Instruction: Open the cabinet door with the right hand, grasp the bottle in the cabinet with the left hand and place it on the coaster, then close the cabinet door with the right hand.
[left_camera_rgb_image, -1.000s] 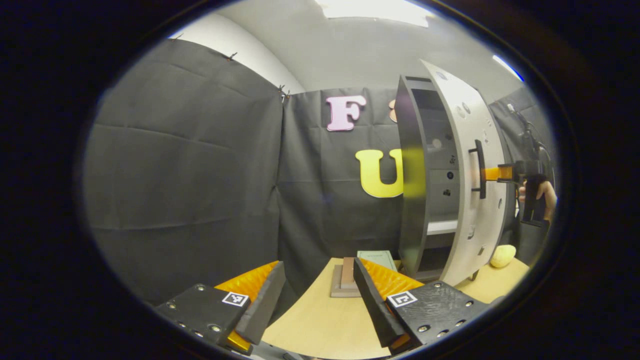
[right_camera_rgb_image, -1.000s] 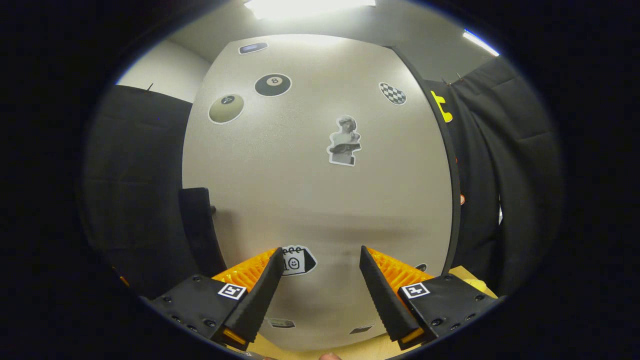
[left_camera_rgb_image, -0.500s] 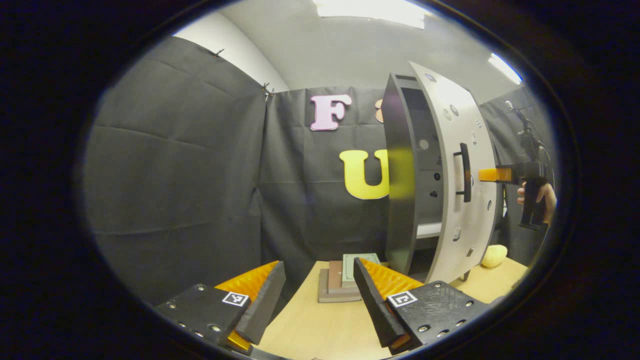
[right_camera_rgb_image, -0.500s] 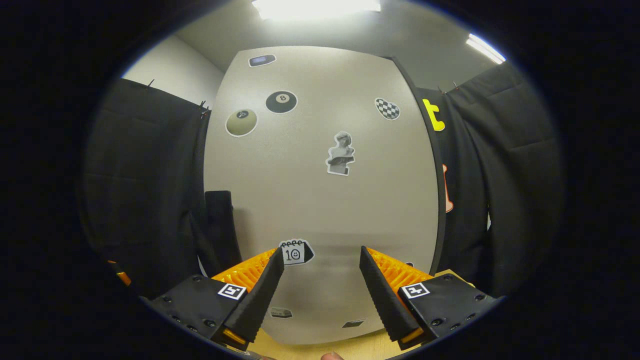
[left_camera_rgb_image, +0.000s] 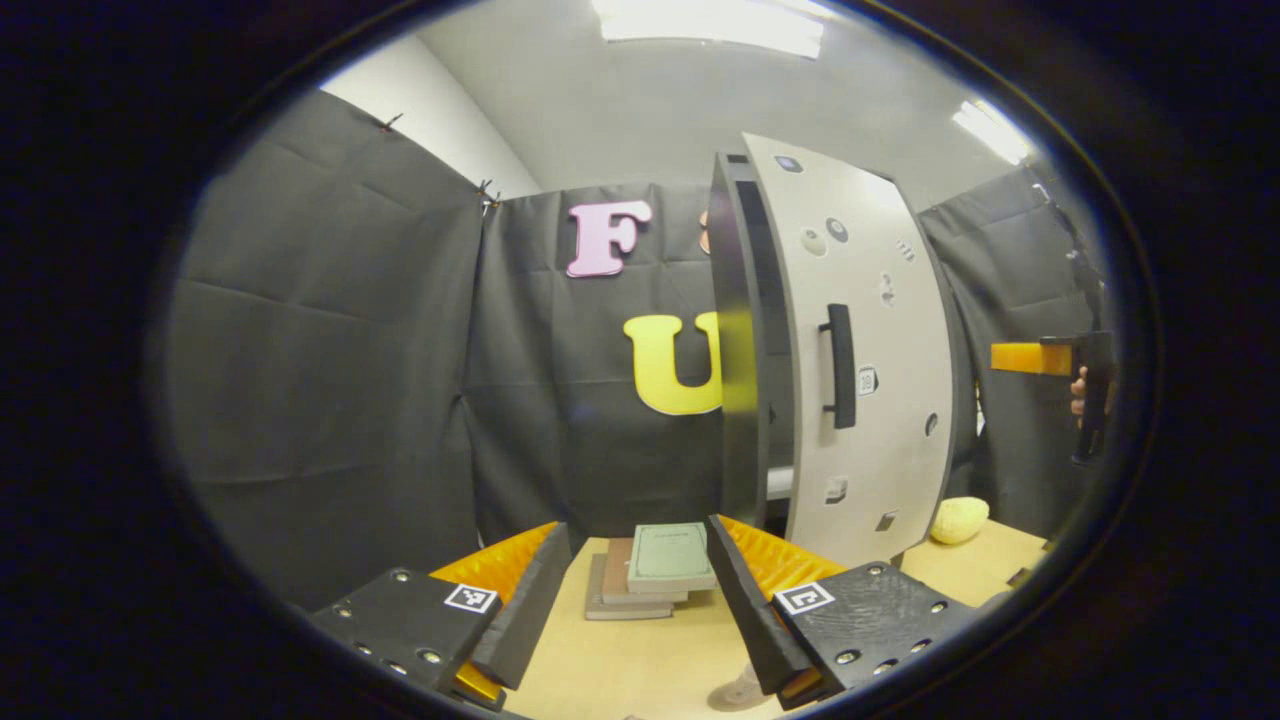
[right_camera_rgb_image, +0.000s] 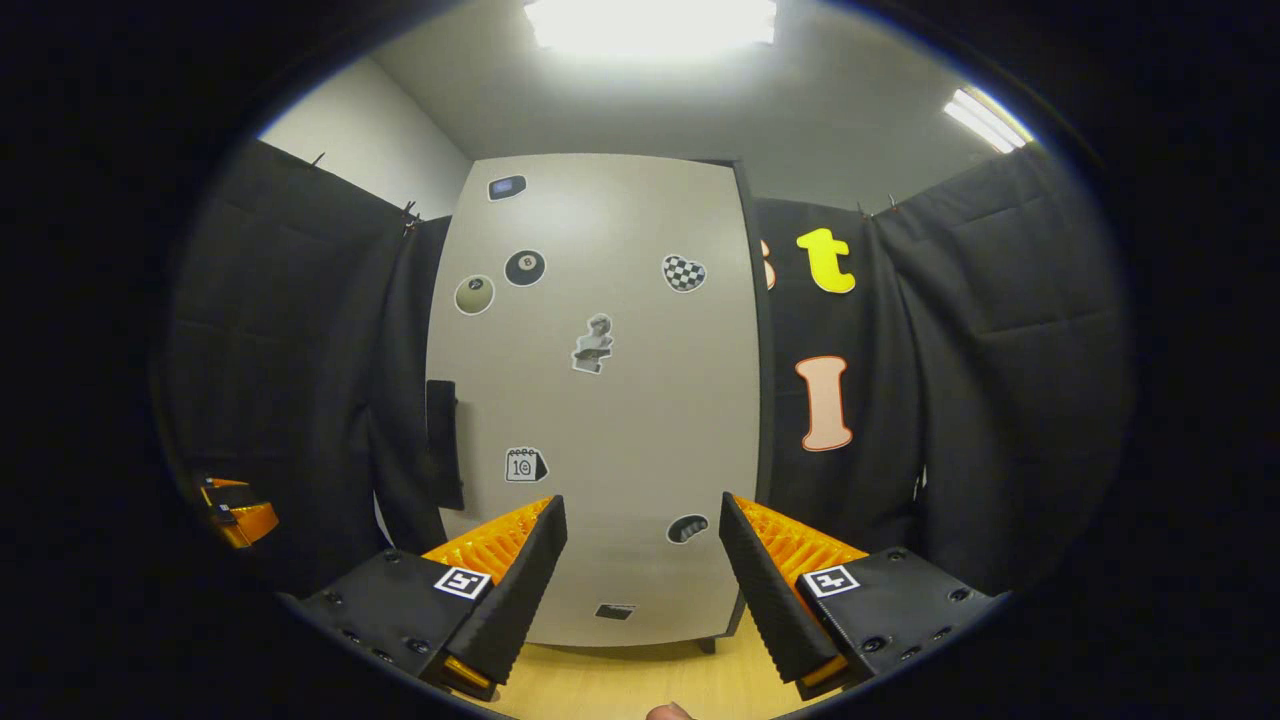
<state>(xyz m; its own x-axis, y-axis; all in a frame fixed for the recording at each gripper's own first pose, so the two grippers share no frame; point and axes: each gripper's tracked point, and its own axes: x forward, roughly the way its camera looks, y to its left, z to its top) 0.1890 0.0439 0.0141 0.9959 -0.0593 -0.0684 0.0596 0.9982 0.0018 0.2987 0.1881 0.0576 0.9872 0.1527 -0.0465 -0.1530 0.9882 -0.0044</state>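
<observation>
Books (left_camera_rgb_image: 655, 570) stacked on wooden table (left_camera_rgb_image: 640, 660) beside sticker-covered cabinet door (right_camera_rgb_image: 600, 400); both grippers' fingers spread, empty.

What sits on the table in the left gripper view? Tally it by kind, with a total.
Cabinet: 1
Stacked books: 3
Yellow lump: 1
Round flat piece, perhaps the coaster, partly hidden by the tongs: 1
Total: 6
</observation>
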